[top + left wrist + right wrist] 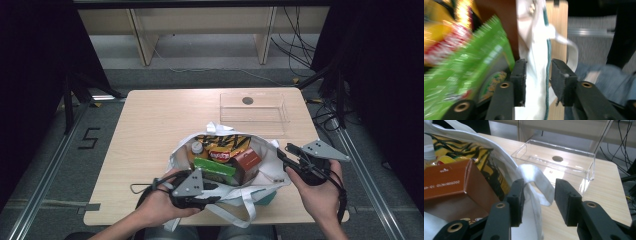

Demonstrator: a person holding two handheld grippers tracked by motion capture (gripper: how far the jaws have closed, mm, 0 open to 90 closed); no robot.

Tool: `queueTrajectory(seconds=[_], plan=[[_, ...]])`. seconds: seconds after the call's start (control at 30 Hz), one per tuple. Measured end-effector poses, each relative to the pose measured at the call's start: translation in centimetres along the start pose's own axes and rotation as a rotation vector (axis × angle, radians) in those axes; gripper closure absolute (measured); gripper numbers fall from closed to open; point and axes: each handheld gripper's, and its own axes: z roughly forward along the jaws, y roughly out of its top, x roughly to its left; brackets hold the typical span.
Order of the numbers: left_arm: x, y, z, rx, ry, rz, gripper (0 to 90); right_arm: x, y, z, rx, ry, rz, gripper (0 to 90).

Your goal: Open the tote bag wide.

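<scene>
A white cloth bag [272, 172] lies open on the near half of the wooden table, its mouth spread wide and facing up. Its rim is soft and folded over, with a thin green seam along the near edge, seen in the left gripper view [547, 62]. White strap handles hang loose — one loops off the near table edge [245, 210], another curls up at the far side [536, 176]. The bag is packed full: a yellow-and-black snack packet [222, 142] at the back, a green packet [215, 167] in front, a brown carton [247, 160] on the right, and a small bottle cap [197, 147] on the left.
</scene>
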Motion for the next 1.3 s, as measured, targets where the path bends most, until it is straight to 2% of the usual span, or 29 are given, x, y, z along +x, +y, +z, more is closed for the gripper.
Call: queueTrajectory(seconds=[0.03,0.07,0.1,0.13,0.17,0.2,0.27,0.3,0.33,0.37,0.43,0.47,0.5,0.53,0.6,0.63,0.73,0.77,0.83,0.87,1.0,1.1,1.13,1.17,1.2,1.23,1.3], plan=[[0.2,0.3,-0.9,-0.023,0.015,-0.015,62.1,0.0,0.0,0.0,0.0,0.0,0.0,59.7],[0.8,0.9,-2.7,-0.096,0.093,-0.021,59.7,0.3,0.2,-0.2,-0.011,-0.001,0.013,59.5],[0.8,0.9,-2.7,-0.096,0.093,-0.021,59.5,0.4,0.3,-0.3,-0.004,0.004,0.011,59.5],[1.7,1.5,-4.4,-0.156,0.192,-0.005,59.5,0.2,0.4,-0.2,-0.008,0.009,-0.024,59.6],[2.2,1.7,-5.2,-0.175,0.247,0.001,59.5,0.4,0.5,-0.1,-0.023,0.009,-0.022,59.9],[2.8,1.8,-5.8,-0.186,0.304,0.016,59.6,0.5,0.6,0.0,-0.017,0.009,-0.023,60.5],[3.8,2.0,-6.7,-0.189,0.417,0.059,58.5,0.7,0.8,0.1,0.002,0.023,-0.034,61.8],[4.3,2.0,-7.0,-0.183,0.456,0.076,57.9,0.8,0.9,0.3,0.0,0.023,-0.057,62.4],[4.3,2.0,-7.0,-0.183,0.456,0.076,56.9,0.7,1.0,0.5,-0.006,0.016,-0.086,63.0],[5.3,1.9,-7.1,-0.166,0.47,0.069,55.9,0.6,1.1,0.6,-0.009,0.017,-0.122,63.7],[6.1,1.6,-6.7,-0.17,0.441,0.033,55.8,0.9,1.0,0.9,0.017,0.035,-0.089,65.7],[6.5,1.5,-6.4,-0.16,0.427,0.026,55.9,0.7,1.1,1.2,-0.006,0.026,-0.122,67.6],[6.9,1.4,-6.0,-0.145,0.419,0.027,57.8,0.6,1.1,1.3,0.016,0.034,-0.135,68.7],[7.2,1.2,-5.7,-0.133,0.42,0.031,61.2,0.6,1.1,1.5,0.028,0.034,-0.127,71.2],[7.5,1.1,-5.4,-0.125,0.426,0.041,69.3,0.4,1.0,2.1,0.029,0.037,-0.138,75.9],[8.0,0.9,-4.9,-0.091,0.439,0.062,73.3,0.3,0.9,2.2,0.036,0.042,-0.129,78.1],[8.7,0.7,-4.2,-0.071,0.429,0.049,81.7,0.1,0.9,2.4,0.06,0.059,-0.123,83.1],[9.0,0.8,-4.1,-0.064,0.428,0.05,83.6,0.0,1.0,2.5,0.058,0.06,-0.133,84.5],[9.4,1.0,-4.1,-0.073,0.43,0.033,86.8,0.1,1.1,2.6,0.057,0.067,-0.125,85.6],[9.6,1.2,-4.2,-0.072,0.432,0.029,87.0,-0.1,1.3,2.6,0.064,0.068,-0.143,85.8],[10.2,1.7,-4.4,-0.085,0.449,0.014,87.4,-0.3,2.3,2.8,0.037,0.065,-0.121,86.1],[11.0,1.7,-4.4,-0.103,0.462,-0.015,87.4,-0.5,2.9,3.3,0.012,0.058,-0.13,86.1],[11.2,1.7,-4.3,-0.105,0.466,-0.022,87.4,-0.5,2.9,3.3,0.012,0.058,-0.13,86.1],[11.6,1.4,-4.1,-0.107,0.469,-0.047,87.4,-0.5,3.0,3.8,0.017,0.051,-0.124,86.1],[11.6,1.4,-4.1,-0.107,0.469,-0.047,87.3,-0.5,3.0,3.8,0.017,0.051,-0.124,86.1],[12.1,1.0,-3.7,-0.102,0.472,-0.065,87.3,-0.4,2.9,4.4,0.047,0.053,-0.106,86.0],[12.3,0.7,-3.5,-0.102,0.473,-0.078,87.3,-0.3,2.8,4.7,0.049,0.051,-0.102,86.1]])
